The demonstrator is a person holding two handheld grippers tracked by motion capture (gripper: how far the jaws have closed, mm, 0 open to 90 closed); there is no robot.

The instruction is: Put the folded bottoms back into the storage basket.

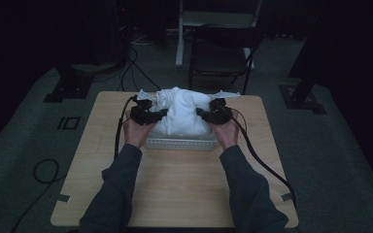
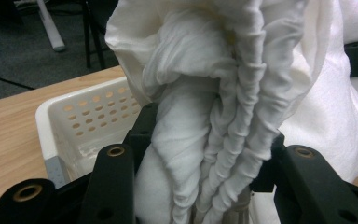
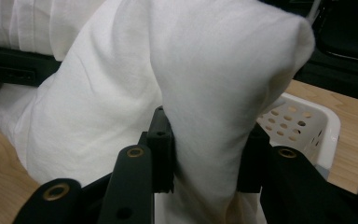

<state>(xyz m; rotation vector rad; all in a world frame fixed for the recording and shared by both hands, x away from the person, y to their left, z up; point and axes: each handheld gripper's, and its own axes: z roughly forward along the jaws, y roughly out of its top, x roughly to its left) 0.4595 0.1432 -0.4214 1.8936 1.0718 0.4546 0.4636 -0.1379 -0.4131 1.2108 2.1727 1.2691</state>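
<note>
Left tongs (image 1: pixel 161 114): pinched on a gathered, rope-like bunch of the white cloth (image 1: pixel 182 114); in the left gripper view the bunch fills the gap between the jaws, pleats running lengthwise. Grip looks full, not a corner hold.

Right tongs (image 1: pixel 200 113): pinched on a smooth fold of the same cloth at its opposite side; in the right gripper view the fold (image 3: pixel 223 93) rises between the jaws and drapes over them.

Cloth: one bulky white bundle, held between my two tongs, sitting over the white basket (image 1: pixel 180 143) with the perforated walls. I cannot tell how much of its underside rests inside.

Basket: on the table (image 1: pixel 184 189), toward the far half, its near wall facing me; holed wall also seen in the left gripper view (image 2: pixel 81 119).

Step in hand, as I judge it: handling the bundle at the basket, either seating it in or lifting it out.

Handling notes:
- I keep both pinches firm; the right fold is smoother and likelier to slip than the left bunch.
- I move both hands level and together, so the bundle neither tips nor stretches.
- I keep loose flaps inside the rim and watch for snags.
- I hold the basket's position in mind; it is light and may drag along with the cloth.
</note>
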